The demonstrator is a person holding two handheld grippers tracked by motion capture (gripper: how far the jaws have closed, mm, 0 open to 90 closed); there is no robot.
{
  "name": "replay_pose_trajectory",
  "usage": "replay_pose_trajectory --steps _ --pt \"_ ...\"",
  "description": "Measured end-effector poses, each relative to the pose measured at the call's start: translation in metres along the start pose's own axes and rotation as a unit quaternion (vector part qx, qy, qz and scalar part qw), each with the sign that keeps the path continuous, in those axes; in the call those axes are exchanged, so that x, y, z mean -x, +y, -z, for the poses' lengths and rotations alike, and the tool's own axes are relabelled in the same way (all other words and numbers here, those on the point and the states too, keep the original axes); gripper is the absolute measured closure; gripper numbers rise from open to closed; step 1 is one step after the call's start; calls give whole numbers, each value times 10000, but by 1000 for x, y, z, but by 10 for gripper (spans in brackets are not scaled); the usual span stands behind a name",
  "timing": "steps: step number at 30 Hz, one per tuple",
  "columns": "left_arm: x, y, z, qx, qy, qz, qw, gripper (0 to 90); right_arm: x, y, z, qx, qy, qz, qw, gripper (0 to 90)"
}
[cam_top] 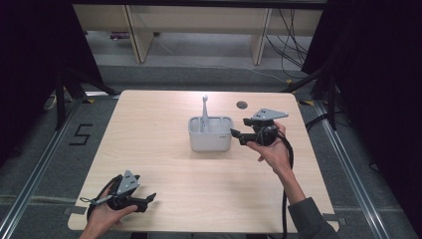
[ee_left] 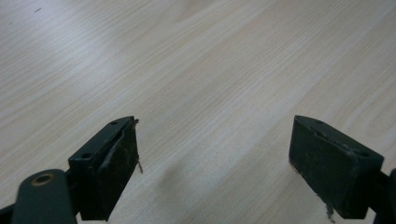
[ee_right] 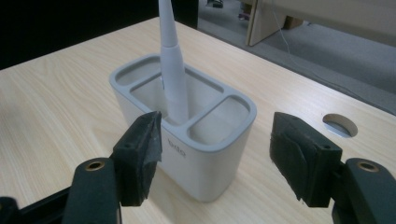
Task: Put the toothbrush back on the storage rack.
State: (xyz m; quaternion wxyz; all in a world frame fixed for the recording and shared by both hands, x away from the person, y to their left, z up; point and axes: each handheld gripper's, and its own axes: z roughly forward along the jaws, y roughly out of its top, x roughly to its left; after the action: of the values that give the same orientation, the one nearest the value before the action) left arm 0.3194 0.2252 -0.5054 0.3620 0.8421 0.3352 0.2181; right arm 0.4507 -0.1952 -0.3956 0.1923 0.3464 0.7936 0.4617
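Right gripper [cam_top: 236,134] beside the toothbrush holder [cam_top: 210,134].
Jaws apart, gripping nothing; electric toothbrush [ee_right: 171,70] stands upright in the middle compartment. Left gripper [cam_top: 149,199], jaws apart, rests idle.

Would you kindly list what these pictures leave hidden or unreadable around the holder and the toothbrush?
- Toothbrush: its head is cut off by the top edge in the right gripper view, and too small to read in the high view.
- Holder: compartment floors are hidden by its own walls; its small label is partly covered by the right tool.
- Holder's far side: hidden in both views.
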Motion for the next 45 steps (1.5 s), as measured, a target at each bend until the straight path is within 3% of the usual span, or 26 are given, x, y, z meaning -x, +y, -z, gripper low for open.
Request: replay_pose_trajectory --steps 3,6,7,8,10,11,13,14,16,18,19,22,24,26,32,33,35,38,39,42,43,45 --pt "-1 1 1 -1 19 -45 10000 152 3 -3 2 64 -63 116 9999 331" --pt "-2 1 1 -35 45 -173 9998 152 3 -8 2 -18 -79 39 10000 316" --pt "-1 1 1 -16 36 -168 9999 152 3 -8 2 -18 -79 39 10000 316" --pt "1 1 0 84 20 -36 10000 152 4 -10 3 -40 -57 59 10000 307" --pt "1 1 2 10 -9 -78 10000 152 5 -14 3 -64 -40 29 10000 285" --pt "1 1 1 113 17 -89 9999 152 3 -15 4 -103 -52 -47 9999 284" --pt "1 1 1 96 -42 -26 9999 152 5 -19 4 -138 -64 128 9998 275" --pt "1 1 1 92 -28 -21 10000 152 3 -21 4 -221 -11 -26 9998 269" --pt "1 1 1 117 14 -40 9999 152 5 -24 5 -195 -77 103 9997 268" --pt "1 2 3 -16 -27 -132 9999 152 4 -27 6 -248 -45 5 9997 263" --pt "1 2 2 -4 0 -139 9999 152 5 -28 7 -261 -40 75 9996 262" --pt "1 2 3 -16 -3 -156 9999 152 4 -31 9 -271 -26 -27 9996 248" --pt "0 2 3 14 -9 -156 9999 152 5 -31 11 -213 -44 76 9997 243" --pt "0 2 3 -2 2 -192 9998 152 3 -33 14 -212 -13 -62 9998 239" --pt "1 2 2 4 -6 -139 9999 152 2 -34 18 -148 1 82 9999 229" --pt "0 2 2 -7 -8 -162 9999 152 0 -35 20 -183 25 -49 9998 228" --pt "1 2 3 -11 -9 -156 9999 152 -2 -36 21 -165 45 -85 9998 226" --pt "0 2 3 -9 -11 -186 9998 152 -3 -38 22 -155 23 28 9999 212" --pt "-1 2 3 -29 -28 -204 9998 152 -6 -39 22 -190 18 -79 9998 210" --pt "0 2 4 -18 -43 -201 9998 152 -8 -42 23 -221 9 -47 9997 209" --pt "2 2 3 58 -45 -68 9999 152 -9 -43 24 -222 16 -38 9997 208" --pt "1 2 2 104 -19 -127 9999 152 -11 -46 24 -221 29 -28 9997 209"
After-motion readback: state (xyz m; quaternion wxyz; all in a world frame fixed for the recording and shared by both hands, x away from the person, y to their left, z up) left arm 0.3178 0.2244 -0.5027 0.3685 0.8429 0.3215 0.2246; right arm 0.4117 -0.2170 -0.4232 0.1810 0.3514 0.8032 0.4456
